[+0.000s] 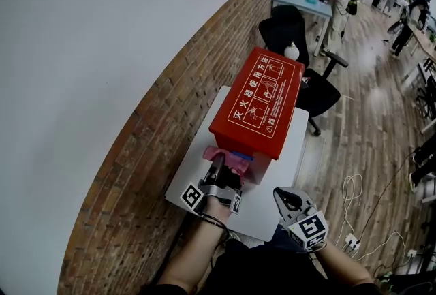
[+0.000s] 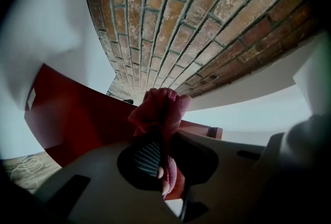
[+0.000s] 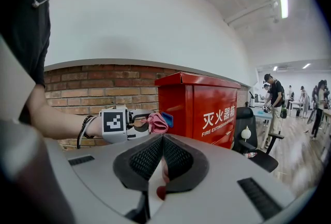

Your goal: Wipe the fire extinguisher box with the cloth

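I have the left gripper (image 1: 219,167) clamped on the pink cloth (image 1: 228,159). In the left gripper view the jaws pinch the cloth's gathered neck, and the bunch (image 2: 163,106) swells out past the tips. The cloth sits at the near end of the red box (image 1: 262,99), just under the lid's rim, low in the centre of the head view. I cannot tell whether it touches the metal.

The right gripper (image 1: 285,198) hangs to the lower right, apart from the box. Its jaws are closed together with nothing between them (image 3: 162,153).

The box runs from the centre toward the upper right of the head view, standing on a white table (image 1: 272,208). A narrow strip of tabletop shows along the box's left side, and past the table's left edge the brick wall (image 1: 170,123) runs close by. There is a wider bare strip along the box's right side and bare tabletop in front of the near end.

Right of the table is wood floor (image 1: 368,123), with white cables (image 1: 351,188) at lower right. A black chair (image 1: 293,31) stands beyond the box's far end. People stand at desks in the upper right corner.
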{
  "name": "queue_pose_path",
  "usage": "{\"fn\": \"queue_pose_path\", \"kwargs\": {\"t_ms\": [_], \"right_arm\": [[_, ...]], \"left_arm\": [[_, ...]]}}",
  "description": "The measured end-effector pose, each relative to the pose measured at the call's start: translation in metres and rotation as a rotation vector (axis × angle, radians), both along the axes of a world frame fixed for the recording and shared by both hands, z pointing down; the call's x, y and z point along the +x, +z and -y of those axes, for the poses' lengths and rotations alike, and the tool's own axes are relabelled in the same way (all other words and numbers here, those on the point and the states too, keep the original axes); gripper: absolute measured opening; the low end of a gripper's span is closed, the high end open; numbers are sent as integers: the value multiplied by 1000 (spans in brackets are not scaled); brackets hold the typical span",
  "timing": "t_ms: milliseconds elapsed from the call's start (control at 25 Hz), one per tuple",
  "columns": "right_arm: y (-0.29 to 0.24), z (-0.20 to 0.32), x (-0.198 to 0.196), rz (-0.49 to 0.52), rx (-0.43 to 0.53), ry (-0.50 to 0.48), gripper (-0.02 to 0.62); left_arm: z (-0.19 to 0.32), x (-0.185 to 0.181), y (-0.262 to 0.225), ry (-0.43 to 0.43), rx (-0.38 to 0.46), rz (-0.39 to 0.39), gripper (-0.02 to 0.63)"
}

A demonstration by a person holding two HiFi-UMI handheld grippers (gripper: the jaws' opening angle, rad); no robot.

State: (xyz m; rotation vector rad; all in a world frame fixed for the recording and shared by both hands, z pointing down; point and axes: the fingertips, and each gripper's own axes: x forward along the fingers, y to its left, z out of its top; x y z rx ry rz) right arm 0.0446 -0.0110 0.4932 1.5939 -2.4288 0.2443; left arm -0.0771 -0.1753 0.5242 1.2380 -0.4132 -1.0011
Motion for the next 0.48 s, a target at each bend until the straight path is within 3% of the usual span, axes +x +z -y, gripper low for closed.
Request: {"fn": "queue_pose_path", "kwargs": {"t_ms": [480], "right_arm": [[-5, 10, -1, -8, 12, -13, 20]], "left_arm": [[1, 0, -44, 10, 55, -49, 55]]}}
